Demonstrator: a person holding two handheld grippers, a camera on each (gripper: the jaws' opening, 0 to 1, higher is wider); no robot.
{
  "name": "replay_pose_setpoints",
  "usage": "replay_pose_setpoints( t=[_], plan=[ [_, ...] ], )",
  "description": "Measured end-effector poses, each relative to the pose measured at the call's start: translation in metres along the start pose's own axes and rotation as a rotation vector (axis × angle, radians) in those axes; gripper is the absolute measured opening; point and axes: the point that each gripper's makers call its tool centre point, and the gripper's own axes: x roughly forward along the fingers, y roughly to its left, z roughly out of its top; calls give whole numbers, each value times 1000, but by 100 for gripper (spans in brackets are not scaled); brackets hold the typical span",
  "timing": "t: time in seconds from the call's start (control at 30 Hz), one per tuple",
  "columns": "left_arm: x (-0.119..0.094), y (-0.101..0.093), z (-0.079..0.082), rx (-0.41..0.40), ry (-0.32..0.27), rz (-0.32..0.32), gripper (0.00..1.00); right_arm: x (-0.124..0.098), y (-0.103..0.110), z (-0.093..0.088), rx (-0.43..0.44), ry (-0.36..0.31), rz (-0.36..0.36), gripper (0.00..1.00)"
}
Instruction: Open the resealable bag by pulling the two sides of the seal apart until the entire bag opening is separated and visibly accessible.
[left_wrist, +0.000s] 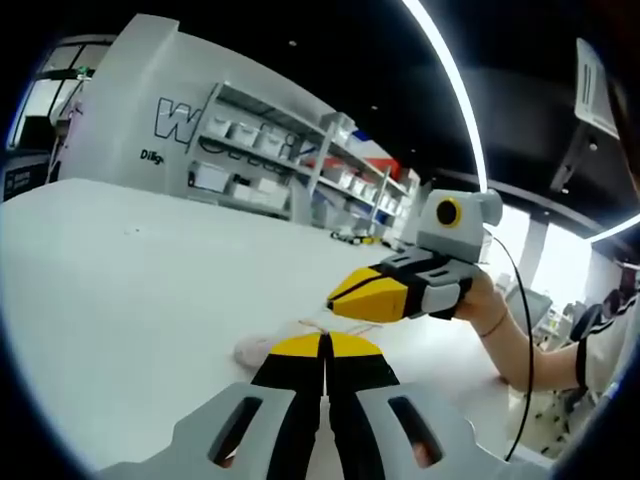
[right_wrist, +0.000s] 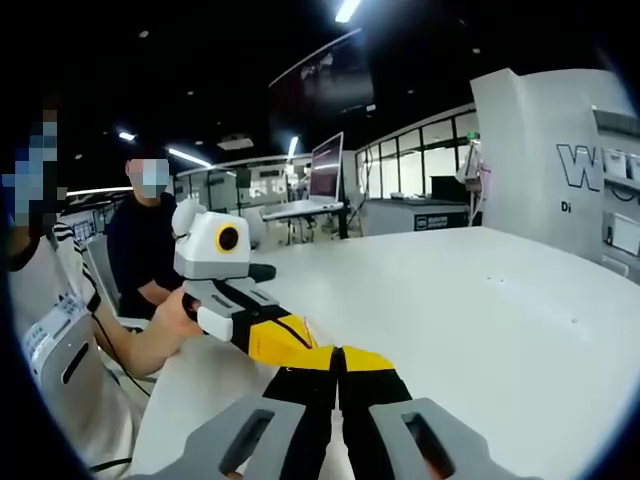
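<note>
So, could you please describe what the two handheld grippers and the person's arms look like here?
Both the left gripper and the right gripper have yellow jaw tips on black fingers, with light grey slotted bodies. A black cable hangs behind the right gripper in the left gripper view. The person wears a thin bracelet and a light, dark-trimmed short sleeve.

Yellow-tipped black jaws on grey slotted bases for the left gripper (left_wrist: 325, 345) and right gripper (right_wrist: 338, 358), thin black cable, wrist bracelet, striped sleeve
</note>
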Motion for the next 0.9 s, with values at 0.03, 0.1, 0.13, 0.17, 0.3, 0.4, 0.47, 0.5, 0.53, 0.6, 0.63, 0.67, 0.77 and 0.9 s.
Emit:
replay_pose_setpoints(
  t=[0.03, 0.1, 0.13, 0.17, 0.3, 0.4, 0.47, 0.5, 0.53, 0.6, 0.63, 0.67, 0.77, 0.9],
  plan=[
    [0, 0, 0, 3, -1, 1, 0, 0, 0, 0, 0, 0, 0, 0],
    [0, -1, 0, 12, -3, 3, 0, 0, 0, 0, 0, 3, 0, 0],
    [0, -1, 0, 22, 0, 6, 0, 0, 0, -1, 0, 4, -1, 0],
    [0, -1, -1, 32, 4, 9, 0, 0, 0, -1, -1, 6, -2, 0],
    [0, -3, -1, 83, 9, 25, 0, 0, -2, -1, -18, 17, -16, 0],
    [0, -4, -2, 105, 14, 32, 0, 0, -2, -1, -32, 26, -29, 0],
    [0, -3, -2, 111, 14, 33, 0, 0, -3, -2, -38, 31, -34, 0],
    [0, -4, -3, 110, 16, 31, 0, 0, -4, -2, -43, 34, -39, 0],
    [-1, -5, -3, 111, 18, 28, 0, -1, -5, -2, -49, 37, -45, 0],
    [-1, -6, -4, 115, 19, 28, 0, -1, -6, -2, -59, 38, -55, 0],
    [-2, -6, -4, 118, 19, 27, 0, -1, -6, -2, -61, 37, -58, 0],
    [-2, -7, -4, 119, 20, 26, 0, -1, -7, -1, -62, 36, -59, 0],
    [-2, -8, -5, 123, 23, 26, 0, -4, -8, -1, -72, 36, -72, 0],
    [-2, -11, -10, 119, 37, 21, 0, -6, -11, -1, -79, 37, -85, 0]
  ],
)
